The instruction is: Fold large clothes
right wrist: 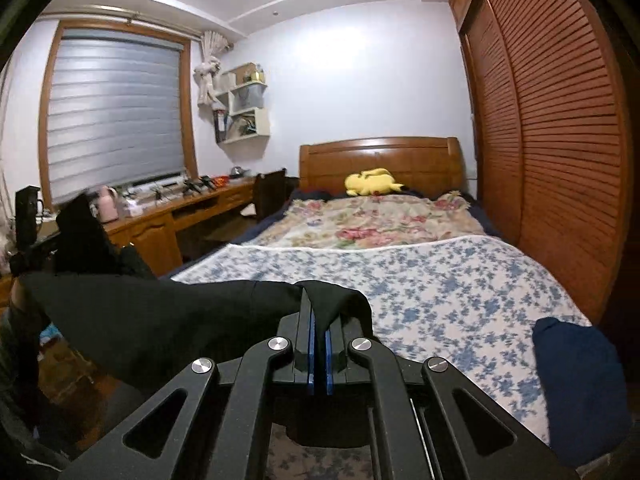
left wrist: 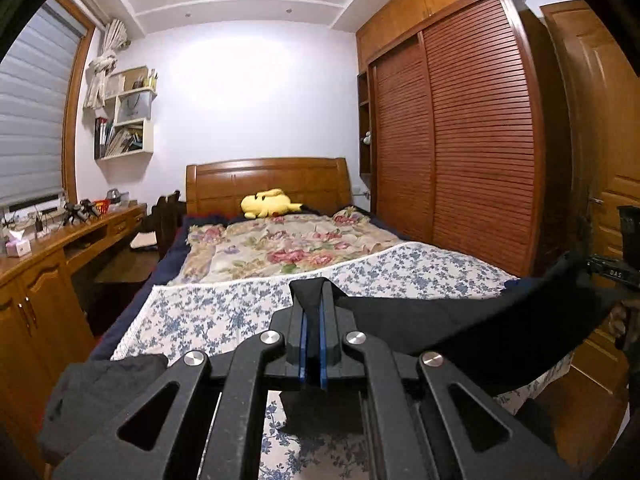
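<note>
A black garment (left wrist: pixel 460 328) is stretched in the air between both grippers, above the foot of the bed. My left gripper (left wrist: pixel 312 300) is shut on one edge of it; the cloth runs off to the right toward the other gripper (left wrist: pixel 612 272). My right gripper (right wrist: pixel 318 304) is shut on the other edge of the black garment (right wrist: pixel 152 320), which runs left to the left gripper (right wrist: pixel 30 248). The cloth sags between them and hangs below the jaws.
The bed has a blue-flowered sheet (right wrist: pixel 440 288) and a rose-patterned quilt (left wrist: pixel 288 248) with a yellow plush toy (left wrist: pixel 268 202) at the headboard. A dark blue garment (right wrist: pixel 580 384) lies at the bed's right corner, a dark grey one (left wrist: pixel 100 392) at the left. A wooden desk (left wrist: pixel 60 248) stands left, a slatted wardrobe (left wrist: pixel 472 132) right.
</note>
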Demonstrator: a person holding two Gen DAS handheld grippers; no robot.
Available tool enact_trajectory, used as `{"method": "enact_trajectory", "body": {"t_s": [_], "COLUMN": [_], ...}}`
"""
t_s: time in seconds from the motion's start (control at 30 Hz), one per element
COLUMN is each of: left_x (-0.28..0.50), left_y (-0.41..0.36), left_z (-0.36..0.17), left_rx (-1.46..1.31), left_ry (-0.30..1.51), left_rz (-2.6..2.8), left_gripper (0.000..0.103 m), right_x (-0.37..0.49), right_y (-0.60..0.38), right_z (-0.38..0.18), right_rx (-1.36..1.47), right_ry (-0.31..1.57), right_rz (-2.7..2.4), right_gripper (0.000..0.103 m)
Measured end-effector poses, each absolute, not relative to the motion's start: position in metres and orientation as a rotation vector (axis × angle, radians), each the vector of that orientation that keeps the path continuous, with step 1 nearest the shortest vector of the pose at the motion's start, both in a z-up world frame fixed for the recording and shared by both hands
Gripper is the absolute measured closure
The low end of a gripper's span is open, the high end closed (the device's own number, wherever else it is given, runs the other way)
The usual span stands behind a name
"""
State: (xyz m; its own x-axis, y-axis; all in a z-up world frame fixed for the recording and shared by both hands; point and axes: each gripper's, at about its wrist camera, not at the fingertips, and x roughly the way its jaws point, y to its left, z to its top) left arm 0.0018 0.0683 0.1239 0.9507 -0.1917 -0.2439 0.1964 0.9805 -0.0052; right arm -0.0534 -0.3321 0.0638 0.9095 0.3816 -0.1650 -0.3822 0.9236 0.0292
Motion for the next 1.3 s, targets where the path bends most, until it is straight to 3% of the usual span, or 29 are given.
{"method": "enact_trajectory", "body": {"t_s": [0.47,0.73,1.3], "left_x": [0.149,0.208,0.271], "left_y": [0.077,0.074,0.078], "left_z": [0.029,0.002,-0.039], "left_rx": [-0.002,-0.017,-0.022], "left_ry": [0.445,0.485,0.606], "left_rz": [-0.102,-0.084,-0.039], "left_gripper": [0.098,0.098,0.098], "right_x": [0.111,0.209,0.32], "right_y": [-0.284,-0.255,-0.218], "right_z": [-0.013,-0.01,-0.047], "right_rx": [-0.028,-0.072,-0.128], "right_ry": [0.381,0.441,0.574], "right_rz": [0.317,0.289,0.283], "right_gripper": [0.1,0.1,0.096]}}
